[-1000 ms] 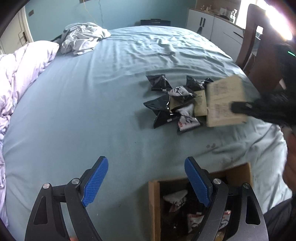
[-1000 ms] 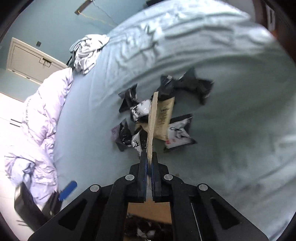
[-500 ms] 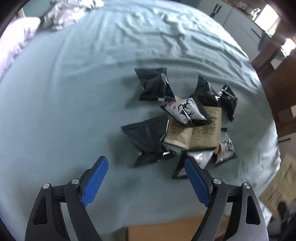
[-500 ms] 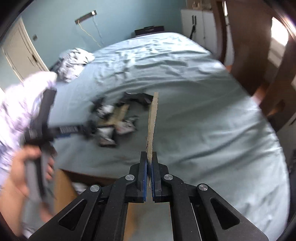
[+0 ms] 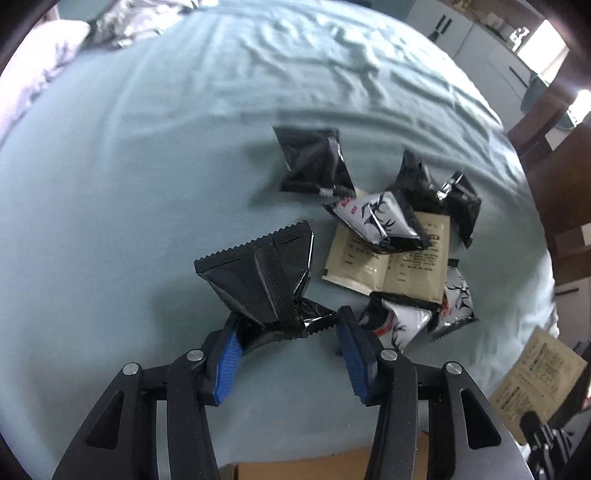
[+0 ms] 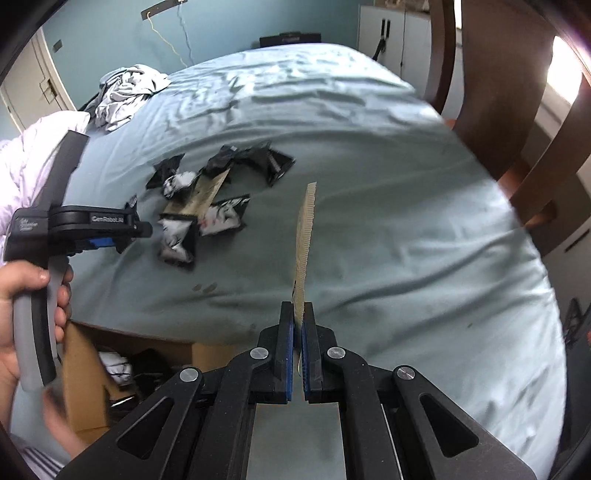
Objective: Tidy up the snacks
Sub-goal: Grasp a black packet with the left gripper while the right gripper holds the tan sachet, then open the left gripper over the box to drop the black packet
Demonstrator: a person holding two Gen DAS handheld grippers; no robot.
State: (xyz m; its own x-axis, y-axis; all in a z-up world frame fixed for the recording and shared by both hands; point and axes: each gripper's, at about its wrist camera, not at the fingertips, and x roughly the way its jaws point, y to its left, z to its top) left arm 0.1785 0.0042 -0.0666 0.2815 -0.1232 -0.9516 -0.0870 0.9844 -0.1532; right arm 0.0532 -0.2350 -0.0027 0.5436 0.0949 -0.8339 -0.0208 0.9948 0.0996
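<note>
A pile of snack packets [image 5: 388, 236] lies on the blue bed sheet [image 5: 147, 184]: black ones, black-and-white ones and two beige sachets [image 5: 391, 266]. My left gripper [image 5: 288, 317] points down at the pile's near left side. Its jaws are closing, and the blue pads [image 5: 227, 354] pinch the crumpled end of a black snack packet [image 5: 266, 269]. My right gripper [image 6: 297, 308] is shut on a beige sachet [image 6: 304, 251], seen edge-on and held above the bed's near edge. In the right wrist view, a hand holds the left gripper [image 6: 110, 229] by the pile [image 6: 207, 199].
An open cardboard box [image 6: 85, 369] holding several packets stands below the bed's near edge. A rumpled white duvet [image 6: 22, 162] and a heap of clothes [image 6: 125, 92] lie at the far left. A wooden chair [image 6: 517, 110] and white cabinets [image 6: 399, 33] stand to the right.
My left gripper moved from over the box forward and down to the pile, and its jaws narrowed onto the black packet. My right gripper carried the beige sachet away from the pile towards the bed's near edge.
</note>
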